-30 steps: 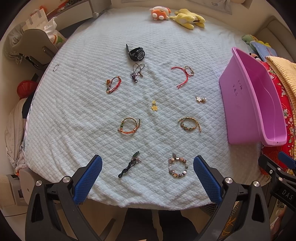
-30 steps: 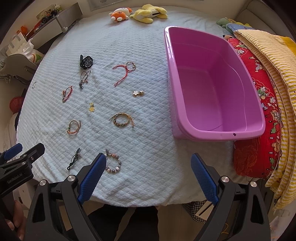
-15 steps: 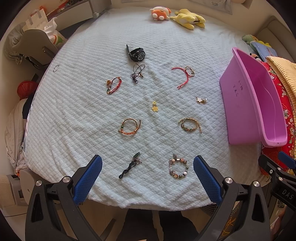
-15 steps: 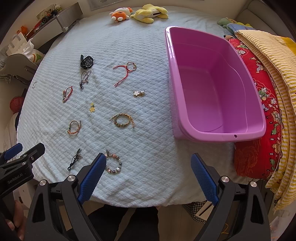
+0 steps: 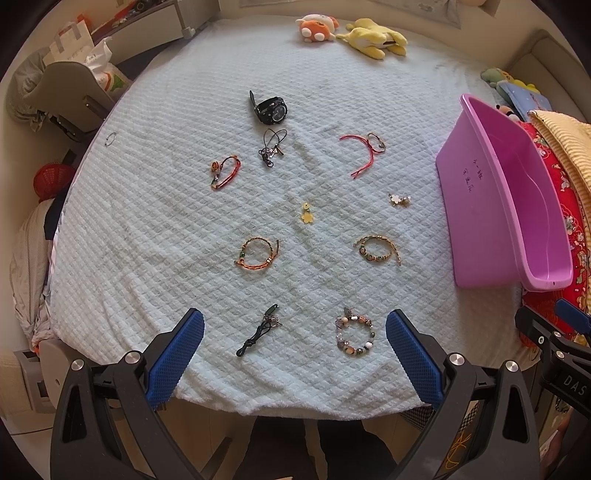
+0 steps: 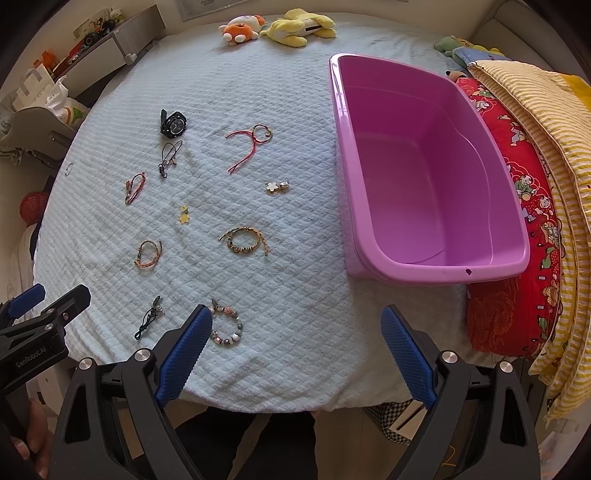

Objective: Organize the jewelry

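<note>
Several jewelry pieces lie spread on a pale blue quilted cover (image 5: 147, 229): a black watch (image 5: 271, 109), a red cord bracelet (image 5: 364, 149), an orange bracelet (image 5: 258, 253), a gold beaded bracelet (image 5: 376, 249), a chunky bead bracelet (image 5: 354, 334) and a dark cord charm (image 5: 260, 330). An empty pink tub (image 6: 424, 177) stands at the right. My left gripper (image 5: 294, 350) is open and empty, above the near edge between the cord charm and the bead bracelet. My right gripper (image 6: 295, 349) is open and empty, right of the bead bracelet (image 6: 225, 325).
Two plush toys (image 5: 351, 31) lie at the far edge. Red and yellow striped bedding (image 6: 535, 184) is piled right of the tub. A chair and bags (image 5: 66, 85) stand at the far left. A small ring (image 5: 110, 138) lies near the left edge.
Both grippers have drifted very slightly; nothing on the cover has moved. Both stay open.
</note>
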`<state>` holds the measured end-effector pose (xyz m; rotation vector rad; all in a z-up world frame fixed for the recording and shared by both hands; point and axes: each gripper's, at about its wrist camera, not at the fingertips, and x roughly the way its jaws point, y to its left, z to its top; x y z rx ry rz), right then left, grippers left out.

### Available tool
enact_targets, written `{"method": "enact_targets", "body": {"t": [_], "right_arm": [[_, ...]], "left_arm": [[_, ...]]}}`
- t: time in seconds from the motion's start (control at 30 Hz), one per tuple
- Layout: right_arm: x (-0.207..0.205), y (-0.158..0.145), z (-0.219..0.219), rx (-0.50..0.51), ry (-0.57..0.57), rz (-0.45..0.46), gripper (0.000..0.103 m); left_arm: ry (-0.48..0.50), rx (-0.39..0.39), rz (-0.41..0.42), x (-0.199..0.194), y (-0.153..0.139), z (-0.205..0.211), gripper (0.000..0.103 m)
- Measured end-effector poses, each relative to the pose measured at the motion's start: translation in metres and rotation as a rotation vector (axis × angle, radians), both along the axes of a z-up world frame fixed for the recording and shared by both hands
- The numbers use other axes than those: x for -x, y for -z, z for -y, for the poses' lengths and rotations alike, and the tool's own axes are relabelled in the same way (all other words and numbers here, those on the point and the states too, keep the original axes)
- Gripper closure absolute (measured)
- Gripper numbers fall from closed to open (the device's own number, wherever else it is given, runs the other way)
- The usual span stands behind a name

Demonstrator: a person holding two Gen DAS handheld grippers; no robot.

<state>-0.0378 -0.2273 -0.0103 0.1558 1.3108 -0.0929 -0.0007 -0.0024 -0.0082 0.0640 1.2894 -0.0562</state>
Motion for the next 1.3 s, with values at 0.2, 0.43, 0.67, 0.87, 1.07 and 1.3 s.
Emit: {"method": "enact_targets", "body": {"t": [0.2,0.43,0.67,0.87,1.07,1.3], "right_arm": [[0.000,-0.001,-0.001,0.000,-0.001,0.002,0.014],[0.002,-0.003,-0.001,-0.001,-0.003,0.007,0.014],[0.005,-0.002,-0.004,-0.004,-0.012,0.006,0.014],[0.017,0.002,-0.013,-0.091,-0.035,0.052,0.014],[0.038,0.030,-0.031,-0.147,-0.066,0.058,0.014],[0.068,0.089,-0.058,-0.125,-0.106,0.029,0.015]], "left_arm": [[0.006,0.001,0.009,-0.003,-0.004,0.002,0.006],[0.007,0.003,0.015,-0.003,-0.010,0.003,0.006],[0.007,0.002,0.015,-0.001,-0.011,0.001,0.006],[-0.010,-0.013,0.031,0.012,-0.005,-0.014,0.006],[-0.057,-0.028,0.027,0.034,0.019,-0.046,0.006],[-0.022,-0.064,0.018,0.067,0.073,-0.069,0.006]]}}
